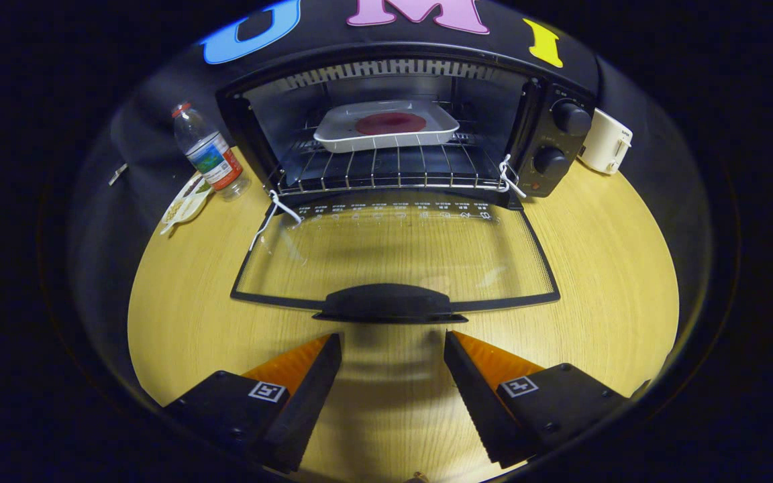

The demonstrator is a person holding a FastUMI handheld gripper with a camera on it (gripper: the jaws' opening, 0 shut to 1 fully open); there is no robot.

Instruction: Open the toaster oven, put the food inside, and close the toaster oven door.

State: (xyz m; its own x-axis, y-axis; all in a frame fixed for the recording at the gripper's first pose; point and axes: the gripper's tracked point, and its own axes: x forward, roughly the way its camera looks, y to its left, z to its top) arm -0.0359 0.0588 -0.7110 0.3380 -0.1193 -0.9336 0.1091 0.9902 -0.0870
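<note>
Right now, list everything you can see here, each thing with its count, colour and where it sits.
toaster oven: one, black, back of table, door folded down flat
tray: one, white, on the rack inside, holding a dark red food disc
water bottle: one, clear with red cap, left of oven
packet: one, pale, beside the bottle
white appliance: one, right of oven
table: one, light wood
gripper: one, black and orange, open, just short of the door handle

water bottle (210,153), snack packet (186,201), white appliance (605,141)

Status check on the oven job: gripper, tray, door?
Gripper open, empty, just short of door handle. Tray with food on the rack; door down flat. Nothing blocking.
</note>
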